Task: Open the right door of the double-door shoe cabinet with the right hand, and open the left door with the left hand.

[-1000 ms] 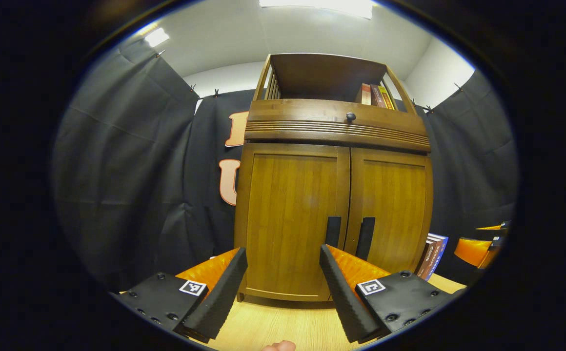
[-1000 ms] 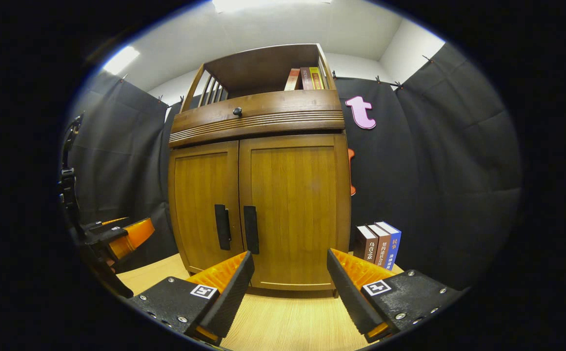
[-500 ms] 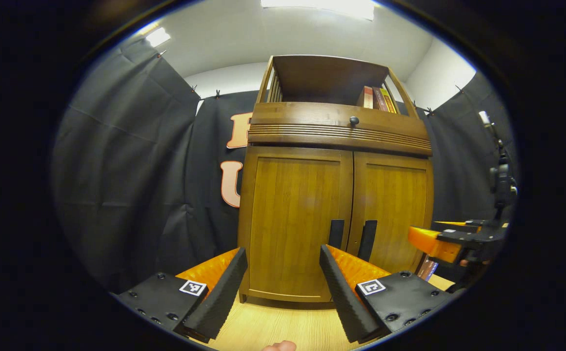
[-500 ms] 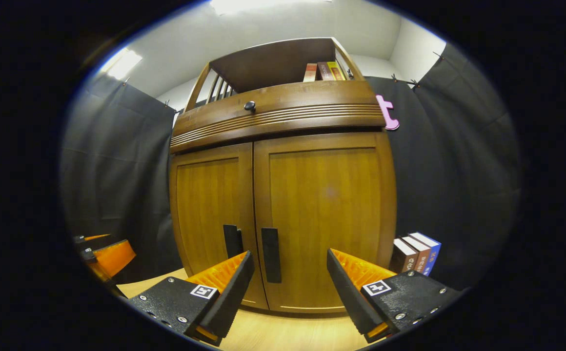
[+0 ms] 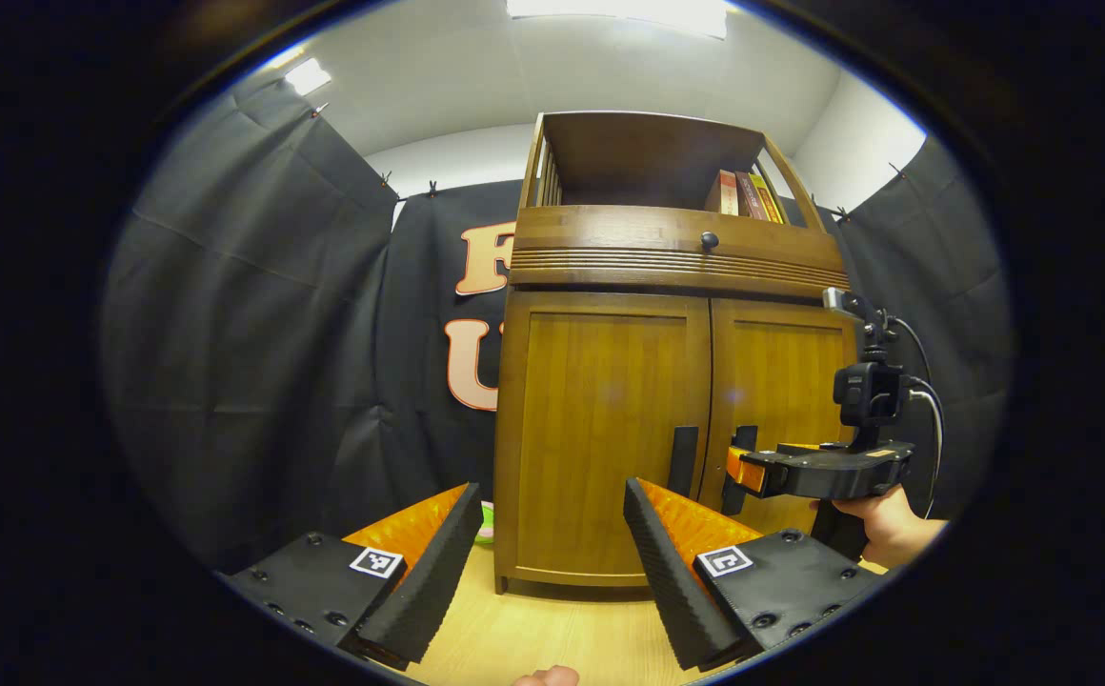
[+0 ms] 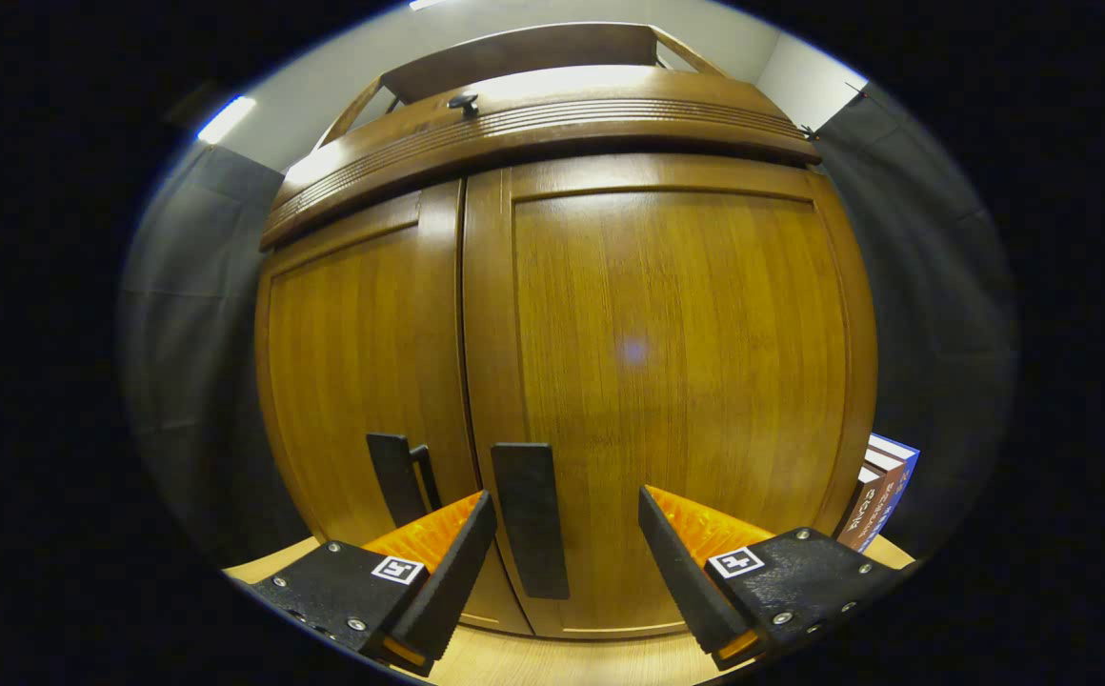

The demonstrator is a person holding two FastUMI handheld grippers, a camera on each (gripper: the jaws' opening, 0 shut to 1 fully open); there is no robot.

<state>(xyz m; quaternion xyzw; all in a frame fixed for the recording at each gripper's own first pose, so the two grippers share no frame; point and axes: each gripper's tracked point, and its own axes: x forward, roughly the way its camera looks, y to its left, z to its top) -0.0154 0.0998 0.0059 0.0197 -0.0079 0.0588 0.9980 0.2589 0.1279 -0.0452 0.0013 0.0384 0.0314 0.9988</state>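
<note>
Wooden shoe cabinet [image 5: 672, 429] stands on the tabletop [image 5: 533, 634], both doors closed; your right gripper [image 6: 567, 543] gapes around the right door's handle [image 6: 531, 519]; your left gripper [image 5: 552, 543] hangs open, well back.

I note black cloth [image 5: 257, 314] hung as the booth wall on all sides, pleated and pinned along its top edge with small clips. Above the cloth I see a plain white wall [image 5: 438, 167] and a white ceiling [image 5: 514, 71]. Two bright ceiling light panels are on: a long one [image 5: 619, 11] at the top of the left gripper view and a smaller one [image 5: 307, 74] toward its upper left. The surface underfoot is pale wood-grain board [image 5: 552, 629]. In the right gripper view I log a few upright books [image 6: 881, 491] standing on that board against the cloth at lower right.
</note>
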